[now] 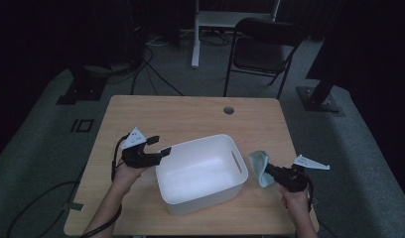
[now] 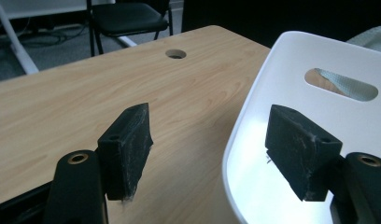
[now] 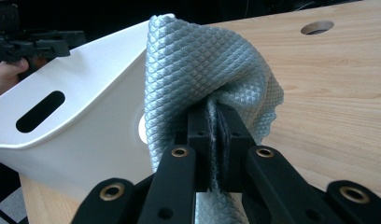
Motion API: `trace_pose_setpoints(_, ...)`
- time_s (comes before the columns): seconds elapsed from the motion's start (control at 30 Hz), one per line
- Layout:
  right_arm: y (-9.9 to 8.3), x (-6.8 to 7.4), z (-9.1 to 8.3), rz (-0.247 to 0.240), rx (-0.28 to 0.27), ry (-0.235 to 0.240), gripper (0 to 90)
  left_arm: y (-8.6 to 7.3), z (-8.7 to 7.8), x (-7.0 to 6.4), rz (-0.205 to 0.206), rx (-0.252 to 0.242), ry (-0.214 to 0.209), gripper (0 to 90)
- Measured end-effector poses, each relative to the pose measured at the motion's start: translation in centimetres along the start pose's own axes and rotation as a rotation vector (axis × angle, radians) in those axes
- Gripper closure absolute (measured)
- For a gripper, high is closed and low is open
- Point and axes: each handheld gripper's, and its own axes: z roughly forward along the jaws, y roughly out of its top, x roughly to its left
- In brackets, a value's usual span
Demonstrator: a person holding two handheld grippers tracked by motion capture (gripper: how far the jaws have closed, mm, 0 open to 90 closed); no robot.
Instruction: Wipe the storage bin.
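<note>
A white plastic bin (image 1: 200,173) with slot handles stands empty in the middle of the wooden table (image 1: 190,111). My right gripper (image 1: 271,171) is shut on a pale blue-grey textured cloth (image 1: 260,166), held just off the bin's right wall; the cloth (image 3: 202,70) bunches up over the closed jaws of that gripper (image 3: 216,121). My left gripper (image 1: 158,146) stands open at the bin's left rim. In the left gripper view, my own gripper (image 2: 212,140) has one jaw outside the bin's rim (image 2: 247,116) and the other over the inside. The cloth (image 2: 347,86) shows through the far handle slot.
A round cable hole (image 1: 229,110) is in the table's far side. A black folding chair (image 1: 262,47) and a white desk leg (image 1: 195,34) stand on the grey carpet beyond the table. Dark stands and cables lie at the back left.
</note>
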Motion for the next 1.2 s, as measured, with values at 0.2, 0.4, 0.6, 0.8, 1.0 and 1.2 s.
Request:
trace_pose_setpoints(0.2, 0.0, 0.2, 0.3, -0.008, 0.007, 0.006, 85.4, 0.5, 0.8, 0.2, 0.043, 0.022, -0.033, 35.5)
trace_pose_setpoints(0.4, -0.1, 0.0, 0.2, -0.002, 0.008, 0.002, 85.3, 0.5, 1.2, 0.8, 0.045, 0.034, -0.072, 49.2)
trace_pose_setpoints(0.6, -0.1, -0.1, 0.1, 0.001, 0.005, -0.001, 85.3, 0.4, 1.5, 1.0, 0.053, 0.057, -0.099, 63.2)
trace_pose_setpoints(0.8, -0.1, 0.0, 0.1, -0.001, 0.002, 0.0, 85.2, 0.3, 1.7, 0.9, 0.049, 0.062, -0.137, 75.6)
trace_pose_setpoints(1.0, -0.1, -0.1, 0.1, -0.003, 0.003, -0.002, 85.3, 0.2, 1.7, 0.6, 0.05, 0.075, -0.113, 81.0)
trace_pose_setpoints(1.2, 0.0, -0.1, 0.0, -0.002, -0.001, -0.005, 85.3, -0.2, 1.2, -0.1, 0.036, 0.065, -0.082, 84.6)
